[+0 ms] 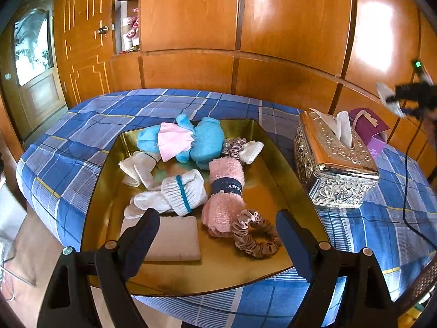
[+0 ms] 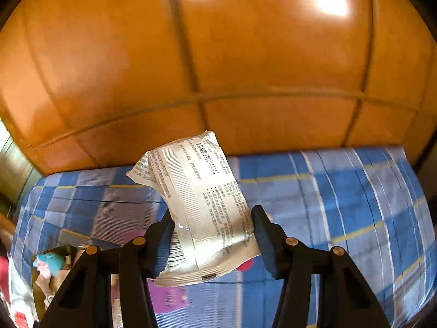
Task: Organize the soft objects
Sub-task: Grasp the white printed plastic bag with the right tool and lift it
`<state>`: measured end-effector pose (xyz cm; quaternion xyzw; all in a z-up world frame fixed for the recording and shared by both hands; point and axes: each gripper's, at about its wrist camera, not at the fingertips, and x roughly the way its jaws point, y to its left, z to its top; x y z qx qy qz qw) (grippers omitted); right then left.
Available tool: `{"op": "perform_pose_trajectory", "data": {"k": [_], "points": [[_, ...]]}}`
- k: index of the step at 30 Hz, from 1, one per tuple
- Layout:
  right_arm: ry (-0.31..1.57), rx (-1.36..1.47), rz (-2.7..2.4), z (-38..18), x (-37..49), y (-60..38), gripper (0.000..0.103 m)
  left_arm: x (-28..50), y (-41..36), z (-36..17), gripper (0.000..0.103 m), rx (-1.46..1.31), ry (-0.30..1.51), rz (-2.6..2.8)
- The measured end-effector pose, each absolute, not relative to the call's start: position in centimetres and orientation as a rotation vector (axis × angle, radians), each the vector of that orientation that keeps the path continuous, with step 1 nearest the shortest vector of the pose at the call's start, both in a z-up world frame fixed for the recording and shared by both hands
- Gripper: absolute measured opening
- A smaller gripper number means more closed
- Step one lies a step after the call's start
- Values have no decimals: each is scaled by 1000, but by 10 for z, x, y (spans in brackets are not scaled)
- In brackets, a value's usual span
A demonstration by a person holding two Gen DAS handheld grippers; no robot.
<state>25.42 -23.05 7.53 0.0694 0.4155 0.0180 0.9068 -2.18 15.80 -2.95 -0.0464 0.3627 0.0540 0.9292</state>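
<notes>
A gold tray (image 1: 273,183) on the plaid table holds soft things: a blue plush toy (image 1: 202,139) in a pink skirt, white socks (image 1: 174,194), a rolled pink towel (image 1: 225,191), a brown scrunchie (image 1: 255,235), a beige pad (image 1: 174,237) and a grey scrunchie (image 1: 235,147). My left gripper (image 1: 217,232) is open and empty above the tray's near side. My right gripper (image 2: 213,227) is shut on a white printed soft packet (image 2: 202,205), held above the table. It shows far right in the left wrist view (image 1: 393,98).
A silver embossed tissue box (image 1: 333,161) stands right of the tray, with a purple box (image 1: 371,128) behind it. A black cable (image 1: 407,180) hangs at the right. Wooden wall panels (image 1: 245,27) back the table. A door (image 1: 35,63) is at far left.
</notes>
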Motion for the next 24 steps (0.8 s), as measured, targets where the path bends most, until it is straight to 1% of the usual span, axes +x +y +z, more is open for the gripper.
{"op": "perform_pose_trajectory", "data": {"k": [5,9,19,24], "points": [[809,69,148,94,253,-187,54,-22,156,-30,87,-93,746,110],[792,29,239,97,244,-155,54,-22,156,-31,87,-92,747,110],[818,-25,419,80,214,-93,54,-22,157,-33,87,-90,749,112],[840,-57,516,69,184,-54,54,-22,161,-33,87,-90,749,122]]}}
